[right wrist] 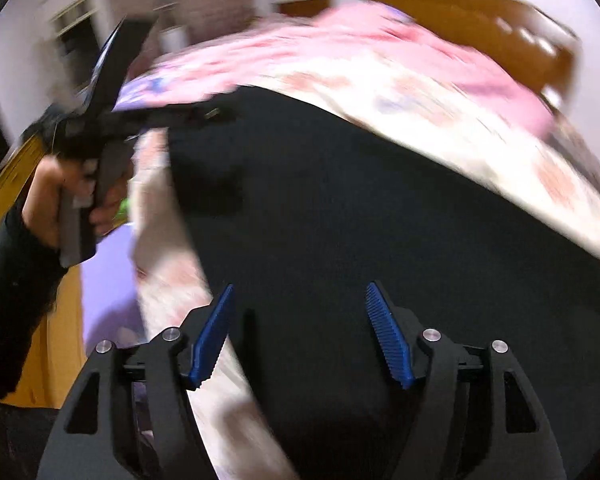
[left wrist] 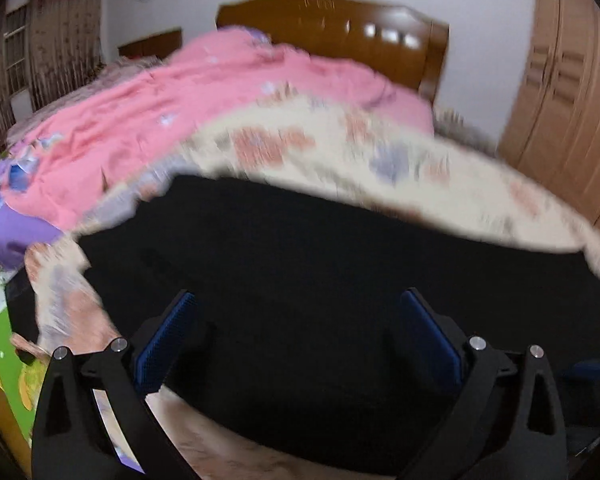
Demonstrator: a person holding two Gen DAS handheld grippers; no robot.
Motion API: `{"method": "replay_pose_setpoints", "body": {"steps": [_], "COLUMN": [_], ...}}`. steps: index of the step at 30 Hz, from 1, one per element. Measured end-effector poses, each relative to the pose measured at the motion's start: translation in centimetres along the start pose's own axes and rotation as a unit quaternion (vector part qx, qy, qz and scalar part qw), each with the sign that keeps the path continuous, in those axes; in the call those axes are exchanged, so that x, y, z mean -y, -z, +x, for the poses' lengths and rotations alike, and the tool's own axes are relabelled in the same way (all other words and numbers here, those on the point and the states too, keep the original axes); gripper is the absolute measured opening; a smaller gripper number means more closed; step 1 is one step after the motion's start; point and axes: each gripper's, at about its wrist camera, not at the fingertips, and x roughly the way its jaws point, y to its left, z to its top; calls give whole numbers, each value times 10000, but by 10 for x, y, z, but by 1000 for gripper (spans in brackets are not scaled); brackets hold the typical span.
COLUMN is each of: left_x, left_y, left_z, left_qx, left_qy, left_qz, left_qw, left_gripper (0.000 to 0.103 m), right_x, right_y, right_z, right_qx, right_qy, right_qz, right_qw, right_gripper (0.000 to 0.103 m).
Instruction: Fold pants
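Observation:
Black pants (left wrist: 300, 280) lie spread on the bed, filling the lower half of the left wrist view, and also show in the right wrist view (right wrist: 380, 220). My left gripper (left wrist: 300, 300) is open above the pants, with nothing between its blue pads (left wrist: 168, 344). My right gripper (right wrist: 300, 292) is open too, over the pants near their left edge, blue pads (right wrist: 388, 336) apart. In the right wrist view the left gripper (right wrist: 108, 80) shows at upper left, held in a hand; both views are motion-blurred.
The pants rest on a cream floral blanket (left wrist: 380, 152) beside a pink quilt (left wrist: 200, 96) and a purple sheet (left wrist: 12, 232). A wooden headboard (left wrist: 340, 36) stands behind; a wardrobe (left wrist: 568, 100) is at right.

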Motion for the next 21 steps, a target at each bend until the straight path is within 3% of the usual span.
{"method": "replay_pose_setpoints", "body": {"steps": [3,5,8,11,12,14,17,19,21], "left_x": [1,4,3,21,32,67,118,148,169], "left_y": [19,23,18,11,11,22,50,69,88], "left_z": [30,30,33,17,5,-23,-44,-45,-35], "left_qx": [-390,-268,-466,-501,-342,-61,66,-36,-243], "left_qy": [-458,-533,-649,-1148,-1042,-403,461,624,511], "left_qz": [114,209,118,206,304,606,1159,1653,2085], "left_qw": [9981,9980,9967,9919,9935,9973,9922,9843,9764], "left_gripper": [102,102,102,101,101,101,101,101,102], "right_x": [17,9,-6,2,9,32,78,111,141], "right_y": [28,40,41,41,43,56,85,107,128], "right_z": [3,-1,1,-14,-24,-51,-86,-105,-118], "right_qx": [-340,-175,-240,-293,-158,91,321,345,208], "right_qy": [203,244,463,188,260,660,1529,2024,2313], "right_qz": [268,154,-147,-150,-34,348,964,1445,1925], "right_qw": [9989,9994,9985,9993,9995,9972,9830,9680,9534], "right_gripper": [67,69,71,72,74,77,80,83,86]}}
